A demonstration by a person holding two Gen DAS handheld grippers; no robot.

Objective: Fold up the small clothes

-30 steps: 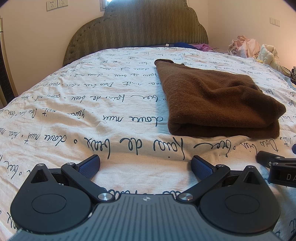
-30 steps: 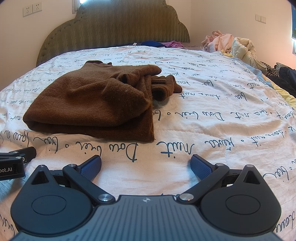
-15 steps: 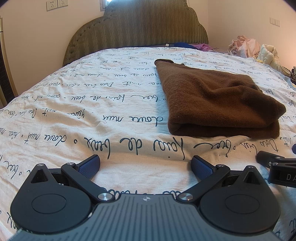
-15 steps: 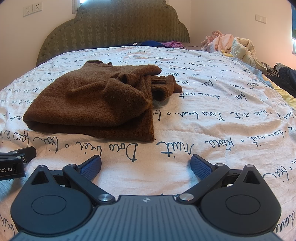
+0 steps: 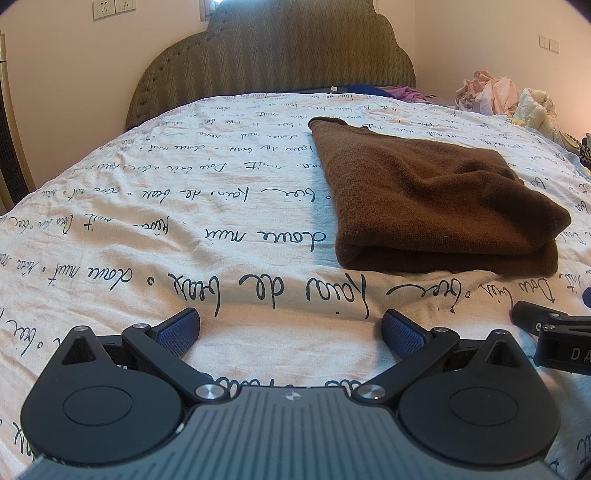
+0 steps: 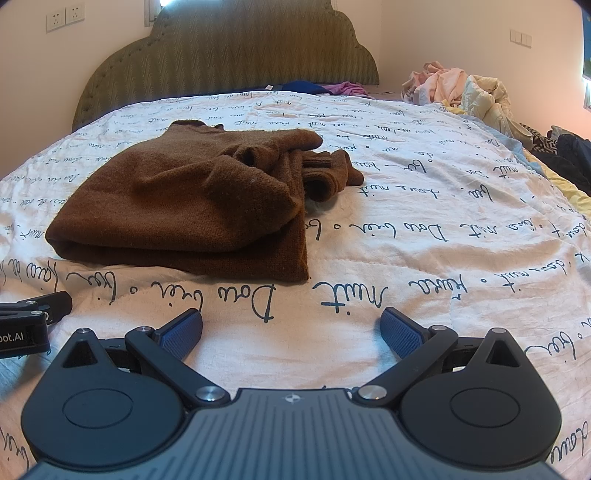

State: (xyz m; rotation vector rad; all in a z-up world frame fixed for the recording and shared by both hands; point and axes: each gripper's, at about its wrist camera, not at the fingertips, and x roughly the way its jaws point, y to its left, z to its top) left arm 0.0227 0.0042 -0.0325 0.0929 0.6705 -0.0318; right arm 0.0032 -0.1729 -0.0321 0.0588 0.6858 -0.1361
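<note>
Script-printed bedspread (image 5: pixel 184 206) carries folded brown sweater (image 6: pixel 192 206); left gripper (image 5: pixel 291 328) and right gripper (image 6: pixel 291 328) both spread wide, empty, short of it.

We note a white bed cover (image 5: pixel 155 221) printed with dark cursive script, backed by an olive padded headboard (image 5: pixel 273 51). Wall sockets (image 5: pixel 113 7) sit upper left; a heap of pale laundry (image 6: pixel 461 92) lies at the bed's far right, blue and purple cloth (image 6: pixel 325 88) by the headboard.
</note>
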